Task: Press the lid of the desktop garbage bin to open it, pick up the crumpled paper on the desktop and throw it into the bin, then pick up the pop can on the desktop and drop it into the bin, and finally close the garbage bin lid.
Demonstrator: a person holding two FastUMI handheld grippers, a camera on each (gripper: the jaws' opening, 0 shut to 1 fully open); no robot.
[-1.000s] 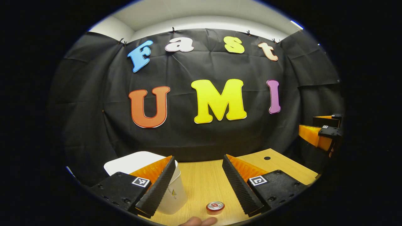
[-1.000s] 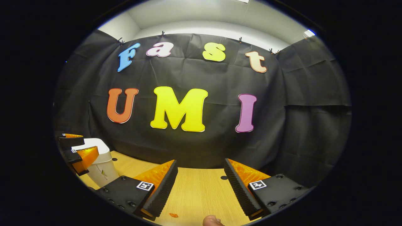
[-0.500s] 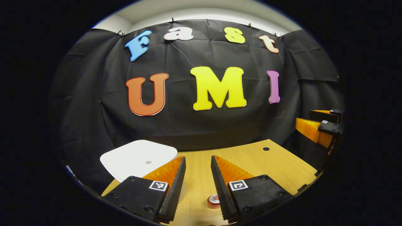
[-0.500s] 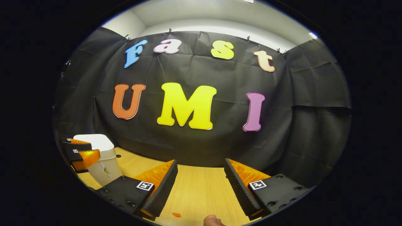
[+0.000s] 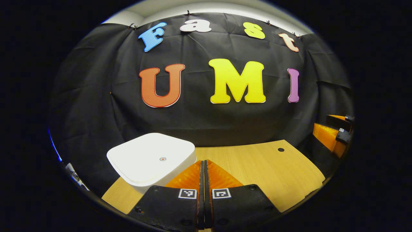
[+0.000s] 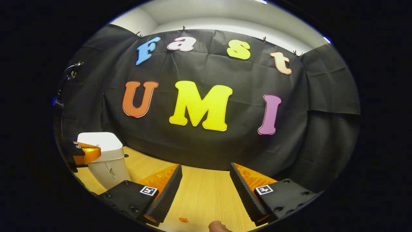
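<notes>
The white desktop bin [image 5: 151, 159] stands at the left of the wooden table [image 5: 264, 167] with its lid down; a small red dot marks the lid's middle. My left gripper [image 5: 203, 163] is shut with nothing between its fingers, its tips just right of the lid's near corner and a little above it. In the right gripper view the bin [image 6: 107, 161] is at the far left, with the left gripper [image 6: 84, 154] at lid height on its near side. My right gripper [image 6: 206, 172] stands open over bare table and also appears at the right edge as the right gripper [image 5: 332, 137].
A small orange scrap [image 6: 183, 219] lies on the table below the right gripper's fingers, and a fingertip [image 6: 217, 227] pokes in at the bottom edge. Round cable holes [image 5: 281, 149] dot the tabletop. Black cloth walls close the back and sides.
My left gripper's fingers have come together from wide open. Its view has risen and swung toward the bin, so the lid top now faces it and the pop can has slipped out of sight.
</notes>
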